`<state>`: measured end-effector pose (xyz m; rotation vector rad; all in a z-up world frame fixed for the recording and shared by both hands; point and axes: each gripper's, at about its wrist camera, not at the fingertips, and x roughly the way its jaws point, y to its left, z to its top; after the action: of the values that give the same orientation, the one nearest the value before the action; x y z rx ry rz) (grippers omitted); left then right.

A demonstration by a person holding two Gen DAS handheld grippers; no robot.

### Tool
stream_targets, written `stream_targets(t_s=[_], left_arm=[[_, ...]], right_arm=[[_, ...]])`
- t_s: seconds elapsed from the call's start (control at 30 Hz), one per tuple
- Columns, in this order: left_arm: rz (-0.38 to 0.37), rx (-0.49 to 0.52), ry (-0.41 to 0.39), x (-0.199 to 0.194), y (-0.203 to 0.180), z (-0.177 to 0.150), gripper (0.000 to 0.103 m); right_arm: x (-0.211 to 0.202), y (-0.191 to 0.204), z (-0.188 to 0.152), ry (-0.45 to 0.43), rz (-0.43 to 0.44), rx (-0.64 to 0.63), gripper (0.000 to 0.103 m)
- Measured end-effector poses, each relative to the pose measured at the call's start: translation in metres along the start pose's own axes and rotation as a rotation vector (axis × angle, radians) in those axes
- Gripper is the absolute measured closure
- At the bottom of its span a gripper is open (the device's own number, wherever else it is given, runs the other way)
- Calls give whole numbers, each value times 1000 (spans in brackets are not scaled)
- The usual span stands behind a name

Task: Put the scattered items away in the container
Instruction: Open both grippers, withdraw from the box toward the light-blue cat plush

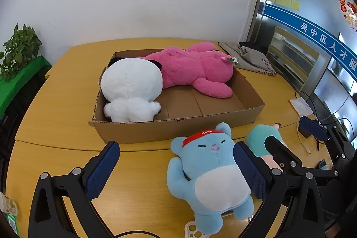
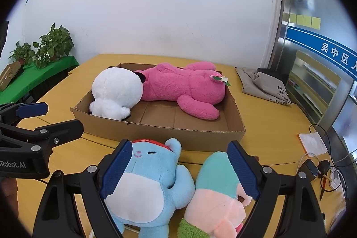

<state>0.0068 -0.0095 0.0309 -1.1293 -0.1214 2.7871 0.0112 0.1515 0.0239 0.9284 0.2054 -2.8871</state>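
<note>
The right gripper (image 2: pixel 178 171) is hanging with its jaws spread wide, gripping nothing, and both remaining toys are lying in the gap between its blue pads (image 2: pixel 116 168). The blue plush cat (image 2: pixel 145 184) is resting against the left-hand pad, the pastel doll (image 2: pixel 218 189) with the teal hood is sitting under the right-hand pad, and the two toys are touching each other side by side on the yellow table (image 2: pixel 267 131).

Over on the other side, the left gripper (image 1: pixel 176 168) is also standing open and empty; the cat (image 1: pixel 209 175) is lying just inside its right-hand pad, offset from the middle of the gap, with bare table filling the rest.

Both toys are looking light, soft and squashy (nothing fragile here), so the pads are likely to sink in before they bite. A pinch across the cat's thick belly or head is looking safest; a thin limb would probably slip out or let the body dangle. Fleece should be giving decent friction against those ribbed pads.

Moving outward, the cardboard box (image 2: pixel 160 133) is sitting just beyond the toys, its near wall low. Inside, the white plush (image 2: pixel 116 90) and the pink bear (image 2: pixel 183 88) are already lying, leaving open floor at the near right. Two toys are remaining, by my judgement.
</note>
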Motion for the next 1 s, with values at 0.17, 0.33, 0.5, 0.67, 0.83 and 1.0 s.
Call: stream_targets(t_s=[0.17, 0.33, 0.5, 0.67, 0.83, 1.0], left_arm=[[-8, -12, 15, 8, 4, -2, 0], [-34, -18, 21, 13, 4, -3, 0], [-35, -15, 27, 16, 3, 0, 0], [-37, -8, 35, 20, 2, 1, 0], [-54, -6, 49, 26, 2, -1, 0], [-63, -13, 72, 36, 10, -6, 0]], right_arm=[[5, -3, 0, 10, 0, 5, 15], [9, -6, 0, 19, -3, 0, 15], [11, -12, 0, 21, -10, 11, 15], [14, -17, 0, 27, -14, 17, 15], [21, -19, -2, 42, -23, 22, 15], [29, -25, -6, 65, -24, 31, 15]])
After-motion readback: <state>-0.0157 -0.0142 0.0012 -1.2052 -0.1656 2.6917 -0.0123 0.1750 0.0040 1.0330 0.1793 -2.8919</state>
